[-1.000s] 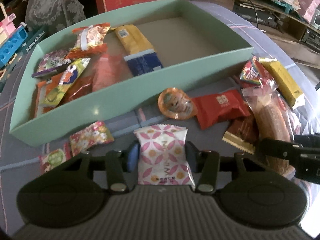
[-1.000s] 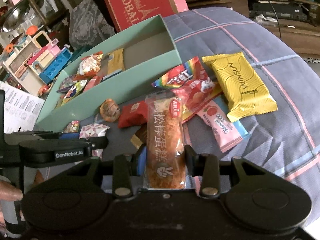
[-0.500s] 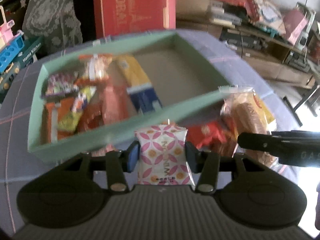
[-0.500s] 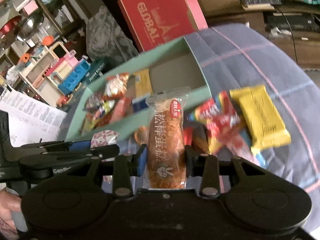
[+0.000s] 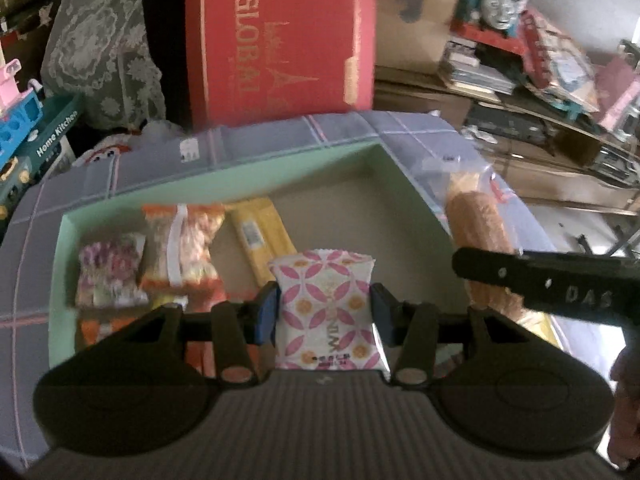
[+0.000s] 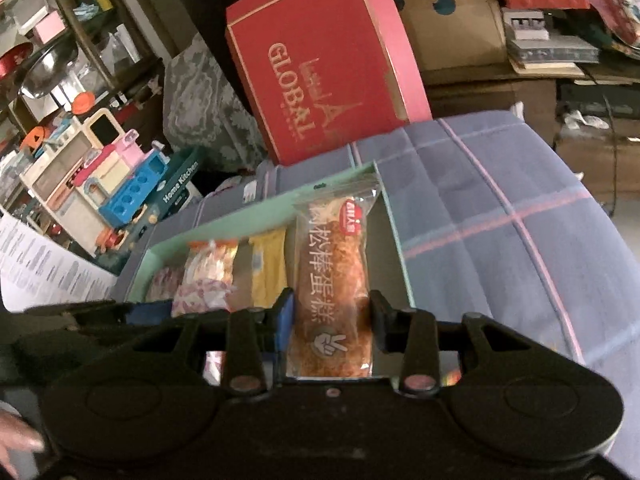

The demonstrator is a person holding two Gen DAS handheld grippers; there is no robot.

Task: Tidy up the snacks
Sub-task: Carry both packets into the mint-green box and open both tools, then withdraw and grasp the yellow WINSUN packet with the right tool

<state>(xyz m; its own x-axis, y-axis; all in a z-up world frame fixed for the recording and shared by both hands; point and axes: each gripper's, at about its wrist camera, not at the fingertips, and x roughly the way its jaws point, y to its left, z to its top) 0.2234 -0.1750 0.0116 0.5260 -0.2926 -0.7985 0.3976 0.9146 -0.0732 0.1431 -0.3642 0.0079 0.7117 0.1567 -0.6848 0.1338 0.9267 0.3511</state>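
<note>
"GLOBAL" on the red box [image 5: 280, 44], "Home Kitchen" on the teal toy box [image 6: 180, 184], seemingly "DAS" on the right tool [image 5: 552, 286].

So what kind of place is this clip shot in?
Most likely a cluttered living or storage room in a home, not a lab. A toy kitchen set stands at the left, cardboard boxes and a toy train are piled behind, and the snack tray sits on a plaid cloth.

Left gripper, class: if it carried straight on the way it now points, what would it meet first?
Probably the inside of the green tray. The left gripper, shut on the pink-patterned packet, points down toward the yellow packet and bare floor beside it. Depth is unclear.
</note>
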